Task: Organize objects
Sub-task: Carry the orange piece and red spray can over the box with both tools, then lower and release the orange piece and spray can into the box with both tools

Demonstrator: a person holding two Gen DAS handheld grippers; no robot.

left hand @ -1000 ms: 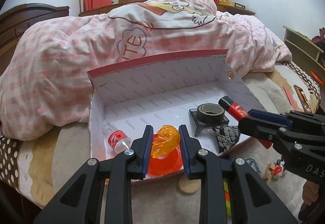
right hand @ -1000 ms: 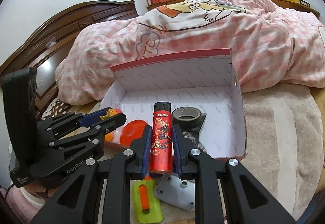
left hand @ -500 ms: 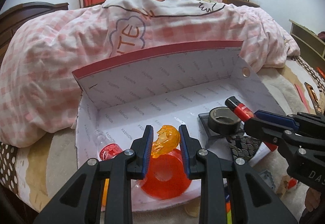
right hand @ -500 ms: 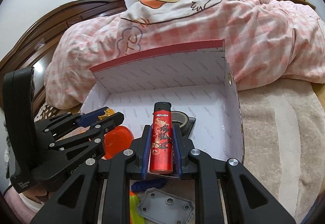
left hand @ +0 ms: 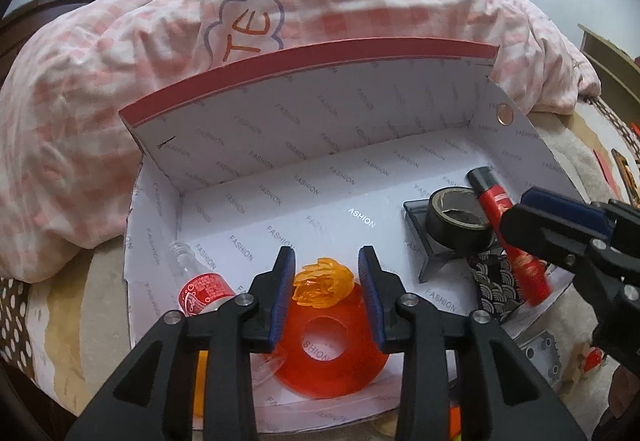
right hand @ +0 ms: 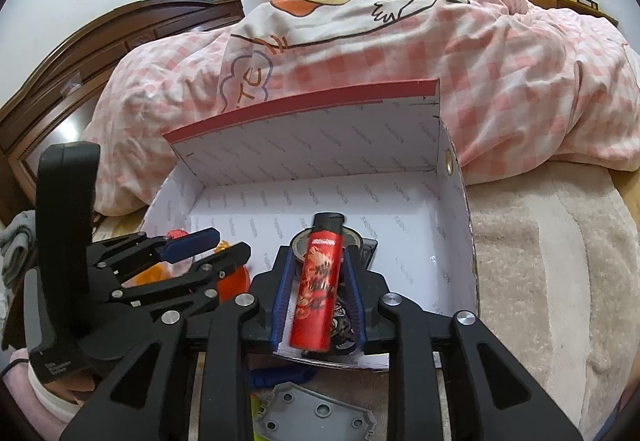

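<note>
A pink checked quilt [left hand: 80, 113] fills the far half of both views, heaped from nine to three o'clock behind the box [left hand: 320, 145]. The box is white inside, printed with small grey words, with a red rim along its far wall; it sits open on a beige blanket [right hand: 540, 261].

Inside the box, at three o'clock in the left view, a black tape roll [left hand: 458, 219] rests on a dark tray [left hand: 424, 241], and a patterned black piece [left hand: 496, 277] lies just nearer. At eight o'clock a clear bottle [left hand: 200, 285] with a red label lies on its side. At six o'clock an orange ring [left hand: 328, 349] lies flat on the box floor.

The left gripper [left hand: 326, 281] hangs over that ring. Its jaws have just been opening; an amber figure [left hand: 322, 283] sits between them on the ring's far edge, with a gap at each pad, so it is no longer pinched.

The right gripper [right hand: 318, 281] comes in at three o'clock in the left view. Its jaws have just been opening slightly; the red lighter [right hand: 318, 281] stands between them, blurred and tilted, black cap toward twelve o'clock, above the box's near right corner. Whether the pads touch it I cannot tell.

Outside the box at six o'clock in the right view lies a grey plate [right hand: 316, 417] with holes.
</note>
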